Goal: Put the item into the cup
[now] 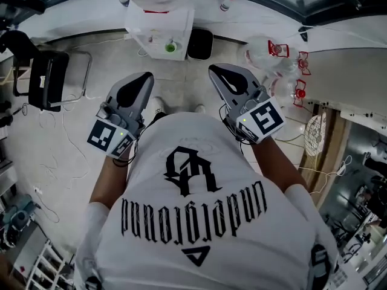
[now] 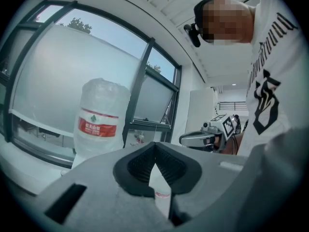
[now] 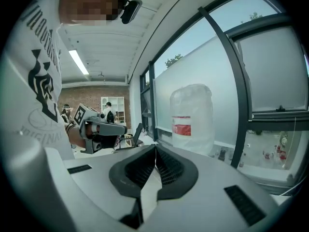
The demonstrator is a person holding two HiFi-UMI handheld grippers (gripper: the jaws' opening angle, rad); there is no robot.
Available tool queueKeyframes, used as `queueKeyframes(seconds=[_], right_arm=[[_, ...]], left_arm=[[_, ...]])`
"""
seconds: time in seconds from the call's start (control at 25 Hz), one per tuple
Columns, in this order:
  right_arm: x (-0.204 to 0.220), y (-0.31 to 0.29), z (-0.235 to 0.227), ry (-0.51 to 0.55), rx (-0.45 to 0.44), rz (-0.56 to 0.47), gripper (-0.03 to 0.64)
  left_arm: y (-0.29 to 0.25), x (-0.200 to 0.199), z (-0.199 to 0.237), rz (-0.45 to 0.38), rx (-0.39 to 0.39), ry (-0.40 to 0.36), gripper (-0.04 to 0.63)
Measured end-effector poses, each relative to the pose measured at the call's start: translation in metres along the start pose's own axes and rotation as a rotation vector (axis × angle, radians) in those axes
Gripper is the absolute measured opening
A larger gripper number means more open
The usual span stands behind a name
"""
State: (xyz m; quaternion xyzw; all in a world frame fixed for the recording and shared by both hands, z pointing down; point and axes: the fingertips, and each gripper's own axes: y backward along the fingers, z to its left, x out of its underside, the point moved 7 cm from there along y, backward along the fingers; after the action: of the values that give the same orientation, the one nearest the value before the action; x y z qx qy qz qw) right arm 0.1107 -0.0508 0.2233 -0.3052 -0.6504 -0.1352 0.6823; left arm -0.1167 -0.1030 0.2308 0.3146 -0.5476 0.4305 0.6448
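The item and the cup cannot be picked out in any view. The grey left gripper and grey right gripper hover before a white water dispenser, jaws pressed together, empty.

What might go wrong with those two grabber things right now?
The left gripper and the right gripper are both shut and empty. No cup or item shows, so the jaws must open before they can grab anything. Loose cables lie on the floor beside the person and might trip them. If the person steps forward, the grippers might bump the water dispenser ahead.
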Motion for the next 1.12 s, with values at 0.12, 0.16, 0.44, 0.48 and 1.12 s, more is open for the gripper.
queueKeyframes(seconds=[0.12,0.16,0.44,0.48,1.12], right_arm=[[-0.007,0.007,-0.004,0.005,0.011,-0.028,0.015],[-0.008,0.008,-0.005,0.004,0.014,-0.036,0.015],[-0.010,0.015,-0.017,0.002,-0.013,-0.064,0.015],[-0.011,0.017,-0.017,0.005,-0.023,-0.067,0.015],[0.014,0.046,-0.009,0.032,-0.227,-0.040,0.015]], left_arm=[[0.002,-0.008,-0.003,-0.010,-0.012,-0.017,0.014],[0.003,-0.010,-0.003,-0.011,-0.017,-0.022,0.014],[-0.001,-0.019,-0.014,-0.009,-0.059,-0.045,0.015],[-0.001,-0.020,-0.020,-0.010,-0.067,-0.046,0.014],[0.031,0.012,-0.102,0.027,-0.261,0.010,0.015]])
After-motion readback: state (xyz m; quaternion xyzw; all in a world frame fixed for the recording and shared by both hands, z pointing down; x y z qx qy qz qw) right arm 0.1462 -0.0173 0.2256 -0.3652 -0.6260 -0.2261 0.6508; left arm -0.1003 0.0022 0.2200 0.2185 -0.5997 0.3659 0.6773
